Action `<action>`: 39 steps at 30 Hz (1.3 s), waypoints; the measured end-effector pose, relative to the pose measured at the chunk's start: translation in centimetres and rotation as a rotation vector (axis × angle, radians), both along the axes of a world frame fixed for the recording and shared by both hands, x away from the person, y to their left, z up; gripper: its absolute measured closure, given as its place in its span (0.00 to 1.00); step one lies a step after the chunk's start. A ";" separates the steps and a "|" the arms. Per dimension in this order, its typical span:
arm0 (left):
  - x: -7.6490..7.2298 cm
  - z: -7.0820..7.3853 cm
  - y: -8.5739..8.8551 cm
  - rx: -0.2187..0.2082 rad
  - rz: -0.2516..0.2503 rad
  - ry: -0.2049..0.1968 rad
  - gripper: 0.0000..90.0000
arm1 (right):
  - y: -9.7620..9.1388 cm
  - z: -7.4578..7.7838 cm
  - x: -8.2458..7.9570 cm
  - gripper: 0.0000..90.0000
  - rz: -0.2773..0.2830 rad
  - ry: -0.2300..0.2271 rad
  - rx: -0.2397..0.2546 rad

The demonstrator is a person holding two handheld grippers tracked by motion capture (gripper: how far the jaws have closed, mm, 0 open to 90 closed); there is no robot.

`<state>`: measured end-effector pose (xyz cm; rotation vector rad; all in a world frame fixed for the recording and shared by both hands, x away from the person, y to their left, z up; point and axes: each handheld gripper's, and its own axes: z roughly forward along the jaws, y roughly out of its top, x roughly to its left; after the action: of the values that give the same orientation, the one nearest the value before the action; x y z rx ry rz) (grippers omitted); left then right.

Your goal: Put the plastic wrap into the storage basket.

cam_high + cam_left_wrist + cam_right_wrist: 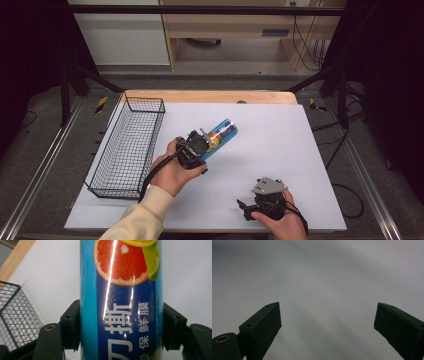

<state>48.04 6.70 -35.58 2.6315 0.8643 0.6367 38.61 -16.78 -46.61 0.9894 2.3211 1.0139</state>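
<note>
A blue tube point(121, 300) was clamped crosswise between the left gripper point(121, 326) pads, apparently for the wire basket point(127, 145) alongside; the right gripper point(327, 327) was held open, idle.

In the left gripper view we lose both ends of the blue tube point(121, 300): top edge cuts the fruit print at 12 o'clock, bottom edge cuts the white lettering at 6. The wire basket point(15, 315) runs off at 9 o'clock. In the high view, the left gripper point(202, 145) covers the tube's near end, label unreadable there. Our right hand point(282, 220) is cropped at 6 o'clock. The right gripper view gives blurred grey surface.
</note>
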 end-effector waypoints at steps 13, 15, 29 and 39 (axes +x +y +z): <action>-0.6 3.1 1.6 0.004 0.027 -0.013 0.36 | 0.0 0.0 0.0 0.09 -0.007 0.000 0.004; -0.6 3.4 2.0 0.010 0.031 -0.017 0.36 | 0.0 0.0 0.0 0.09 -0.007 0.002 0.004; -0.7 5.2 6.0 0.045 0.102 -0.037 0.36 | -0.1 0.0 0.0 0.09 0.000 -0.004 0.001; -0.7 5.9 10.7 0.069 0.193 -0.037 0.36 | 0.0 0.0 0.0 0.09 -0.006 0.001 0.007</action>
<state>47.35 17.39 -29.68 2.6077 1.1129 0.7738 38.62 -16.80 -46.62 0.9987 2.3156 1.0202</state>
